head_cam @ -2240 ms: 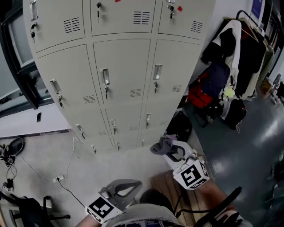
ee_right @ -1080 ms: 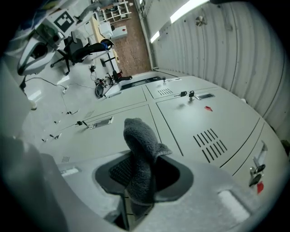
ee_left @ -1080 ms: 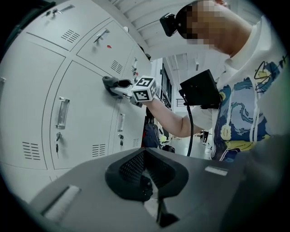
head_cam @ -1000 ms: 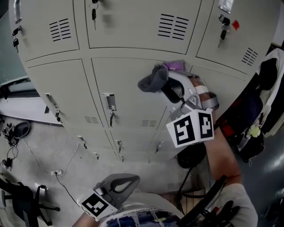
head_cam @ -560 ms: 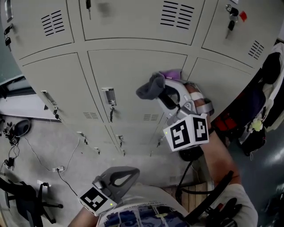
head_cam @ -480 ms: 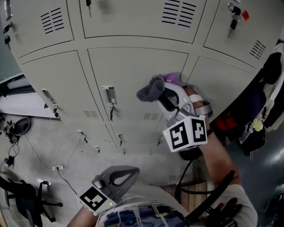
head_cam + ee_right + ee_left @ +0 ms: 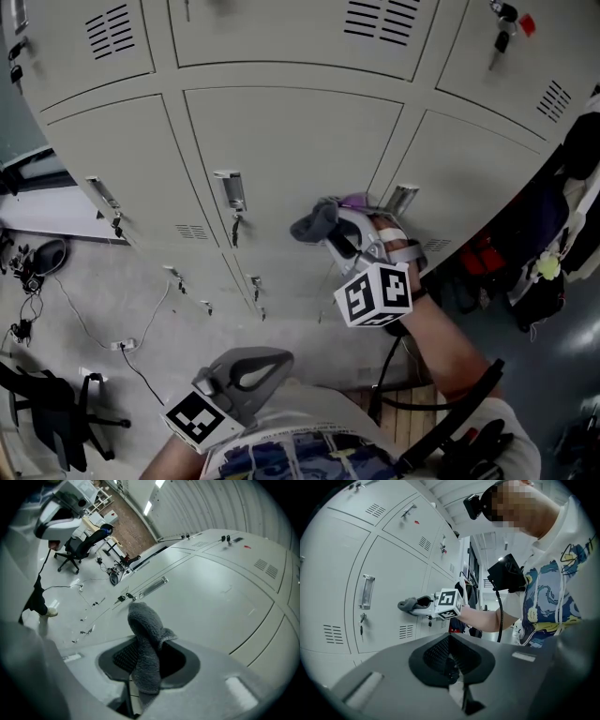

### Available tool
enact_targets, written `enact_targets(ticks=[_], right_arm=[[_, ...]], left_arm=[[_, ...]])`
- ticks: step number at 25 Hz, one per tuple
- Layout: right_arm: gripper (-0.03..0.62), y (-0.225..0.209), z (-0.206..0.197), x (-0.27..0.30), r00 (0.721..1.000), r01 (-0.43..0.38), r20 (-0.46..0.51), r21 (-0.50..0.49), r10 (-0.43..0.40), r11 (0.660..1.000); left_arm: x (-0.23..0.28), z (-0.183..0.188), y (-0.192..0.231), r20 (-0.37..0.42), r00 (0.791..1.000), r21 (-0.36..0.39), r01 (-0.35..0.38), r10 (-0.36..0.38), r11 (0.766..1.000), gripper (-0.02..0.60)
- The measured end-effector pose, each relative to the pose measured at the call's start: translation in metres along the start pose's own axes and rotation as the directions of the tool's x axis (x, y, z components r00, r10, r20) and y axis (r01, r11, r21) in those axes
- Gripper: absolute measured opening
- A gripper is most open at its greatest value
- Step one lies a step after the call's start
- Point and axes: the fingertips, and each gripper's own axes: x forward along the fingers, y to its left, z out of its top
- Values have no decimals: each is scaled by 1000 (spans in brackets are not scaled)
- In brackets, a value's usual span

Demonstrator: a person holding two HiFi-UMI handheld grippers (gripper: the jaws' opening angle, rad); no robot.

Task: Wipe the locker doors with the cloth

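The right gripper (image 7: 330, 232) is clenched on a grey cloth (image 7: 314, 222). The right gripper view shows the cloth pinched between the jaws and standing up out of them in a folded lump. The lump points at the middle locker door (image 7: 291, 131) and meets its lower right part, close to the seam with the next door to the right (image 7: 469, 178). From the left gripper view the cloth looks pressed against the panel, just right of and a little below that door's handle (image 7: 228, 190). The marker cube (image 7: 373, 295) sits behind the jaws, with the person's bare forearm (image 7: 436, 333) running back toward the lower right.

The left gripper (image 7: 246, 373) hangs low by the person's patterned shirt (image 7: 309, 459), well apart from the lockers. Its jaws are closed together with nothing between them.

Around the wiped door stand more grey doors with vent slots (image 7: 380, 19), and keys (image 7: 502, 37) hang in a lock at the upper right. Dark clothes (image 7: 572, 206) hang at the right edge. On the floor at the left are a cable (image 7: 141, 366) and an office chair (image 7: 47, 412).
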Motion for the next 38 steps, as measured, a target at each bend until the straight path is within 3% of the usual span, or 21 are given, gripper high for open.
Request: enact_targets(ticks=[12, 24, 28, 32, 38], right_arm=[[112, 91, -48, 36, 984, -167, -53, 74, 171, 983], [112, 144, -71, 57, 946, -296, -104, 115, 307, 948], [112, 136, -57, 43, 941, -315, -91, 114, 326, 942], [112, 105, -15, 12, 950, -309, -25, 84, 312, 947], [112, 3, 52, -37, 986, -148, 78, 6, 147, 989]], left_arm=[[6, -5, -10, -20, 1000, -16, -18, 17, 1000, 3], [-1, -9, -12, -39, 998, -14, -44, 43, 999, 3], [-2, -9, -11, -39, 998, -1, -43, 43, 999, 3], [-3, -7, -9, -34, 999, 0, -39, 39, 999, 3], [0, -6, -6, -27, 999, 6, -25, 25, 1000, 3]])
